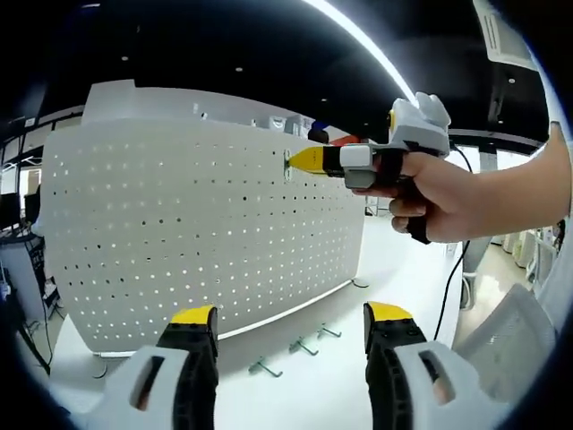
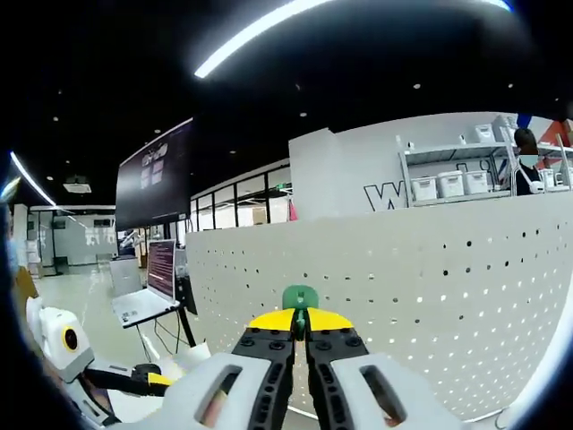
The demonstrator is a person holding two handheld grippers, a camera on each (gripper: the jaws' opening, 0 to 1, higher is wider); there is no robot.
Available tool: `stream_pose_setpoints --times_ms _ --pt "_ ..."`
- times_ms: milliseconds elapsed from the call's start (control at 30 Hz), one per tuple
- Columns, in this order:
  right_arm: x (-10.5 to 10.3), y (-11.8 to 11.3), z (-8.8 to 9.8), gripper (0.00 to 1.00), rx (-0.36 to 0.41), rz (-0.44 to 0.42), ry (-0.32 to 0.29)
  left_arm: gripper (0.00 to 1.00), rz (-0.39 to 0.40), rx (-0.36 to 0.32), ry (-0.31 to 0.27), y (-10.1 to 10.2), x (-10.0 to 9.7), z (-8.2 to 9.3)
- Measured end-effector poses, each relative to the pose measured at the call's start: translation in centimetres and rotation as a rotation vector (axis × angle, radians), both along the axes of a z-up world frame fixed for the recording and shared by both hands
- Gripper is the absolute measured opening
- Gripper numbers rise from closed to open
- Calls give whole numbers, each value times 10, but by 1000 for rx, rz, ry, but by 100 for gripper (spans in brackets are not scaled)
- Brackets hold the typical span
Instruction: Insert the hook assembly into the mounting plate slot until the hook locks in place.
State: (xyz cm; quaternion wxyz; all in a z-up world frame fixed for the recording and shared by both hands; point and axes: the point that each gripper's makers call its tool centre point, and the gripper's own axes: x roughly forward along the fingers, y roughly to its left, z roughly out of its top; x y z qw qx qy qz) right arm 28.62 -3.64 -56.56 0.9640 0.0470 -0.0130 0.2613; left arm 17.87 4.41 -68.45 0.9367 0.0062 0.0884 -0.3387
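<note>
right hand-held gripper (image 2: pixel 300 324): clamped on green hook (image 2: pixel 299 298), at pegboard (image 2: pixel 430 287)
left hand-held gripper (image 1: pixel 291 324): jaws apart, holding nothing
worktop (image 1: pixel 340 376): spare hooks (image 1: pixel 304 346) lying loose below pegboard

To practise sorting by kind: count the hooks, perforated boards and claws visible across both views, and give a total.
Loose hooks: 3
Held hook: 1
Perforated board: 1
Claws, left claw and right claw: 2
Total: 7
</note>
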Motion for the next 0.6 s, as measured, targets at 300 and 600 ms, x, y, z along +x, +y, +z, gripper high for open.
stream_pose_setpoints --times_ms 300,600 --pt "13 1 11 1 9 -19 -13 67 1 9 25 5 -9 -12" --pt "25 3 16 1 13 -35 -23 67 6 30 51 11 -18 -25"
